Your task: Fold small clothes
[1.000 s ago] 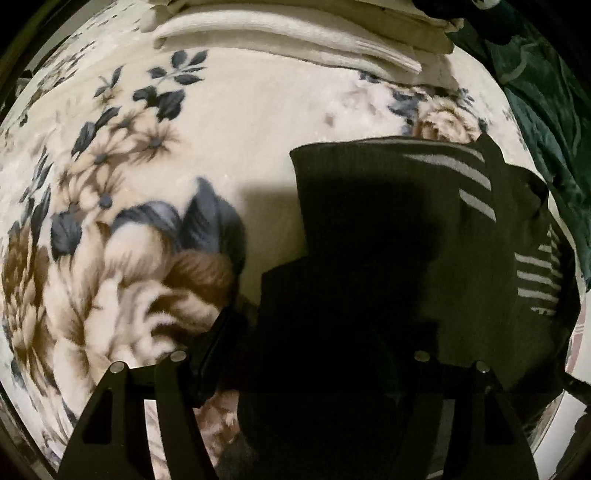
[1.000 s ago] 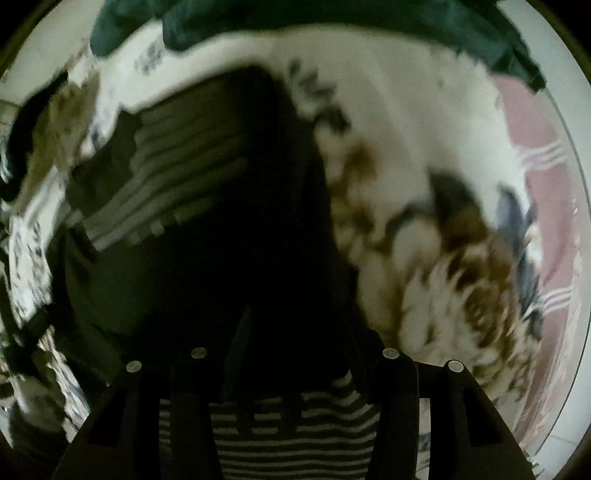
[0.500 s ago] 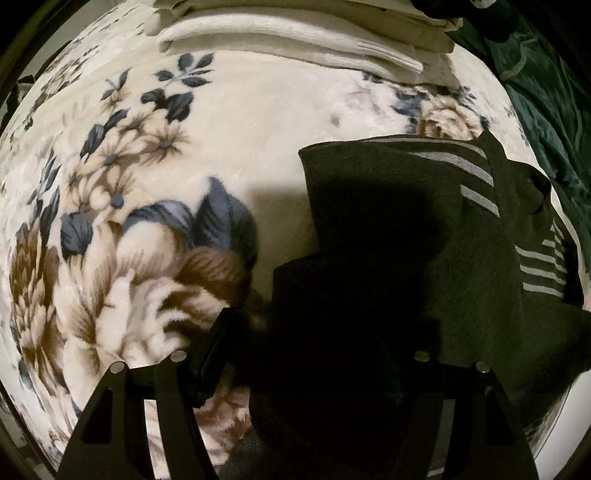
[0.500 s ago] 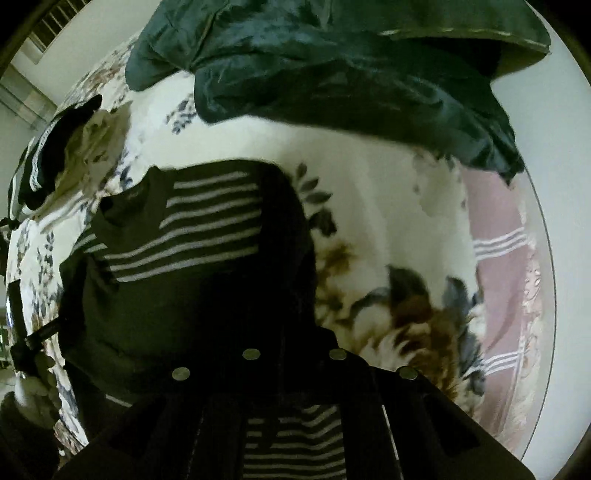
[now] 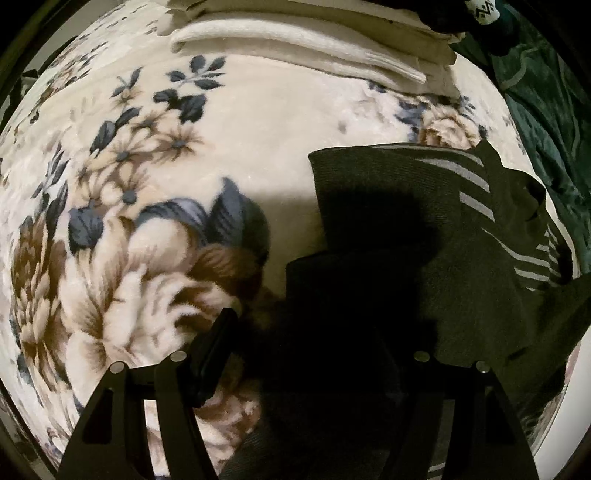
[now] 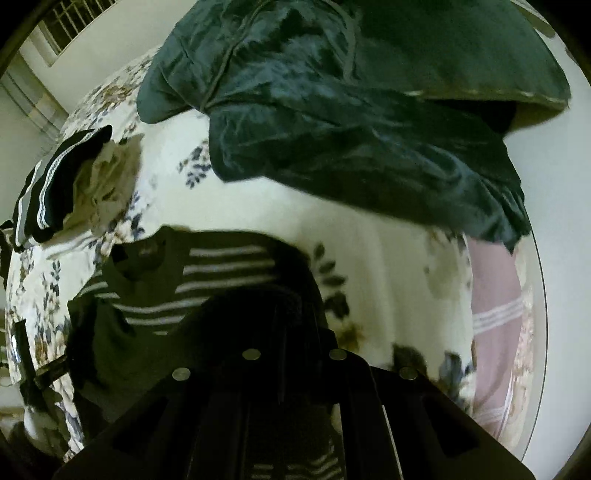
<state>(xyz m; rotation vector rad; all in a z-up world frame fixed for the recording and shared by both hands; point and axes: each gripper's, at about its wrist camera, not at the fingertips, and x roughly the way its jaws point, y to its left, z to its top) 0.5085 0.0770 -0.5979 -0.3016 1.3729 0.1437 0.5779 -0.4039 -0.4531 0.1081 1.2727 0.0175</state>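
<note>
Left wrist view: left gripper (image 5: 314, 354) fingers spread wide, dark-green knit garment with pale grey stripes (image 5: 424, 221) bunched between them. Left finger (image 5: 214, 350) shows beside the cloth edge; right finger buried under fabric, so cannot tell if anything is pinched. Garment lies on the cream fleece blanket with blue-brown flower print (image 5: 166, 184), right of centre, lower half folded over the upper, stripes toward the right edge. Folded cream cloths (image 5: 314, 33) stacked far. Dark teal quilted fabric (image 5: 546, 122) far right, cut off by the lens rim.

Right wrist view: right gripper (image 6: 295, 332) clamps narrow on the same garment (image 6: 155, 295); a dark fold rises between the fingers, tips lost in shadow. Neckline and stripes lie near left on the blanket (image 6: 369, 240). Teal fabric (image 6: 351, 129) heaped far. Black-and-white trimmed cloth pile (image 6: 59, 177) far left. Pink striped sheet (image 6: 495, 314) right. Left edge objects blurry.
</note>
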